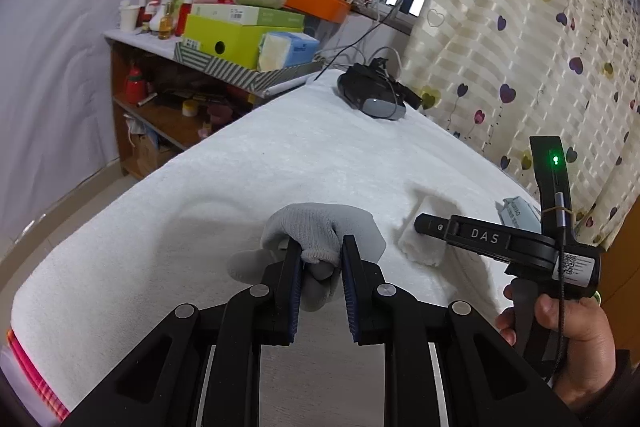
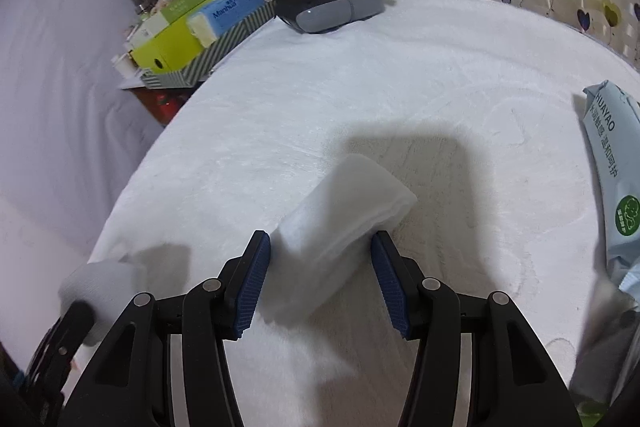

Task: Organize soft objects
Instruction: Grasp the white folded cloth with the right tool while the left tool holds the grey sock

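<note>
Left hand-held gripper [image 1: 322, 259] was clamped on the crumpled grey knit glove [image 1: 320, 231]. Right hand-held gripper [image 2: 320, 267] sat open w/ pads either side of the folded white cloth pad [image 2: 344, 215]; best to close mid-fold, gently.

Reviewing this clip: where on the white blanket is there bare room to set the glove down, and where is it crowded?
Free: the wide white blanket between the headset and the folded white cloth. Also the stretch left of the grey glove.
Crowded: around the right hand-held gripper, with the wipes pack on its right, and the side shelf.
</note>
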Demonstrator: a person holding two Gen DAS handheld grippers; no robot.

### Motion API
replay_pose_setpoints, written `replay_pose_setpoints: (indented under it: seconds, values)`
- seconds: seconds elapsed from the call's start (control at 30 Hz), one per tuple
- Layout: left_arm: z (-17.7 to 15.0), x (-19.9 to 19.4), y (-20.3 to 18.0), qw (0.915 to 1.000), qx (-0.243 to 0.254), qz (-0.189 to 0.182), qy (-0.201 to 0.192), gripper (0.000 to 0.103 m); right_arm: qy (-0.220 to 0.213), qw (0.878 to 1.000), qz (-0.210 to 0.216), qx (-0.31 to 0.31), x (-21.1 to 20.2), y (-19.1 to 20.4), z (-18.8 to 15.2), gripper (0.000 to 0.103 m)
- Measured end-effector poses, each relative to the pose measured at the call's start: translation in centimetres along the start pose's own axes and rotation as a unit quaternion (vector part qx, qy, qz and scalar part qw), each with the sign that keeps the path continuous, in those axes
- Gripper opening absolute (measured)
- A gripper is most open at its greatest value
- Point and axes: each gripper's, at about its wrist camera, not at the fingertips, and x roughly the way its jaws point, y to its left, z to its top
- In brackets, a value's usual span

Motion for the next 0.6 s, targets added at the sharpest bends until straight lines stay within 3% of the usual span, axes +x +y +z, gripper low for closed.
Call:
replay_pose_setpoints:
  seconds: [0.13, 0.3, 0.6]
  values:
    - [-0.1, 0.2, 0.0, 1.0, -0.002, -0.001, 0.003, 0.018, 0.001, 0.999, -0.026, -0.024, 0.2, 0.9, 0.2, 0.054]
    - [-0.2, 0.1, -0.2, 1.0, -0.002, -0.002, 0.002, 0.018, -0.011, 0.998, -0.03, -0.061, -0.2, 1.6, 0.0, 0.021]
    - [-0.3, -1.5, -2.0, 0.9998, 0.012, -0.011, -0.008, 0.018, -0.055, 0.995, 0.014, -0.084, -5.3, 2.2, -1.5, 0.016]
